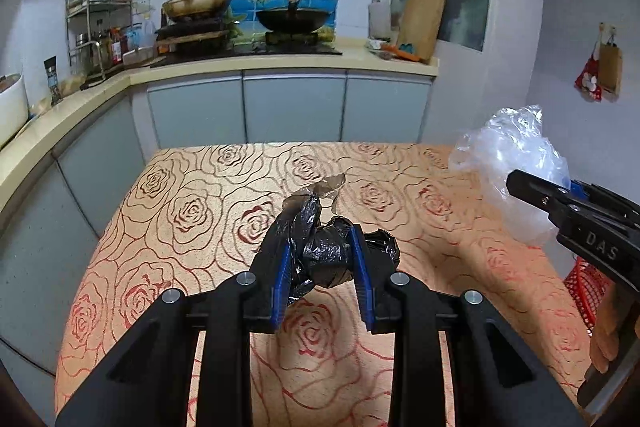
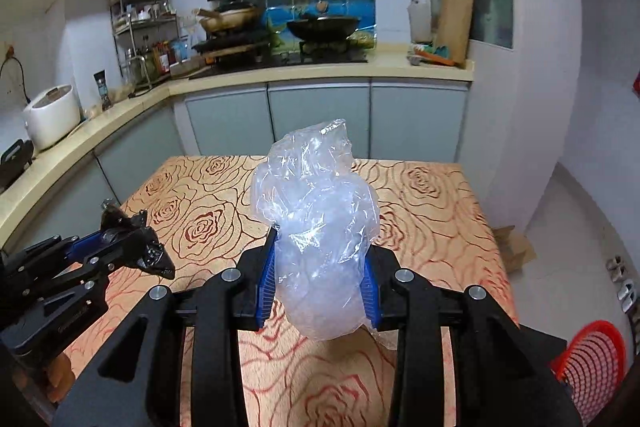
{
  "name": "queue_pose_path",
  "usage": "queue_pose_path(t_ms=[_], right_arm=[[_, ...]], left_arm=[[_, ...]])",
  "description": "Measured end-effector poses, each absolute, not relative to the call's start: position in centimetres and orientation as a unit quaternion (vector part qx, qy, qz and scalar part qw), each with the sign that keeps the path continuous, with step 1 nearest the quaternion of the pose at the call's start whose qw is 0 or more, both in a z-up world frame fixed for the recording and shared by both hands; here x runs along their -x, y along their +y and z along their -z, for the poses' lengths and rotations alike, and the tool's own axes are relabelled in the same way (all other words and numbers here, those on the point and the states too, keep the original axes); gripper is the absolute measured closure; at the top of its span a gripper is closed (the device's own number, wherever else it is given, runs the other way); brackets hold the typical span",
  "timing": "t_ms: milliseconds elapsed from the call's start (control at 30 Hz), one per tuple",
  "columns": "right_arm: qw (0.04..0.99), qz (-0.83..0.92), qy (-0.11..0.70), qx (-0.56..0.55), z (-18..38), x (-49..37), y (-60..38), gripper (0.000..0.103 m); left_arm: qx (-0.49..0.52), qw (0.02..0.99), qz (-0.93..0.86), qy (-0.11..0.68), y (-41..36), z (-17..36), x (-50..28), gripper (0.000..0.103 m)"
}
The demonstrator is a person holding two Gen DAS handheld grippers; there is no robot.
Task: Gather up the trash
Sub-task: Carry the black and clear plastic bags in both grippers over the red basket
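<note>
Gripping a crumpled black plastic bag (image 1: 326,253), the left gripper (image 1: 320,267) is held above the rose-patterned table (image 1: 192,203). A crinkly clear plastic bag (image 2: 320,227) is clamped by the right gripper (image 2: 320,281), jaws approx. half closed; red mesh basket (image 2: 592,367) seen nearby.

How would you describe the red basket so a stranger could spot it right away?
Start at the rose-patterned table and follow its right edge down to the floor. The red basket sits there, a mesh plastic bin and the only bright red thing nearby.
</note>
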State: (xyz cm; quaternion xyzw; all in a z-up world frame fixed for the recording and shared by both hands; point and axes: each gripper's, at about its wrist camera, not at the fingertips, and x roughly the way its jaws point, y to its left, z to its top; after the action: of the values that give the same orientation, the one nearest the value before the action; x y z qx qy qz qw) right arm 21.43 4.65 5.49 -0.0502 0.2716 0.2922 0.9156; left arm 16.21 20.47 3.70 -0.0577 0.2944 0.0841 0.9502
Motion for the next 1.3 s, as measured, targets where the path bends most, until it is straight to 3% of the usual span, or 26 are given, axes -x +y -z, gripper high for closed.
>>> queue_pose_path(t_ms=[467, 1300], right_arm=[[0.934, -0.237, 0.268, 0.008, -6.6, -19.1, -3.7, 0.069], [0.956, -0.083, 0.278, -0.048, -4.8, -17.0, -21.3, 0.069]], left_arm=[[0.038, 0.958, -0.020, 0.282, 14.5, -5.5, -15.2, 0.077], [-0.020, 0.941, 0.154, 0.300, -3.5, -4.4, -17.6, 0.077]])
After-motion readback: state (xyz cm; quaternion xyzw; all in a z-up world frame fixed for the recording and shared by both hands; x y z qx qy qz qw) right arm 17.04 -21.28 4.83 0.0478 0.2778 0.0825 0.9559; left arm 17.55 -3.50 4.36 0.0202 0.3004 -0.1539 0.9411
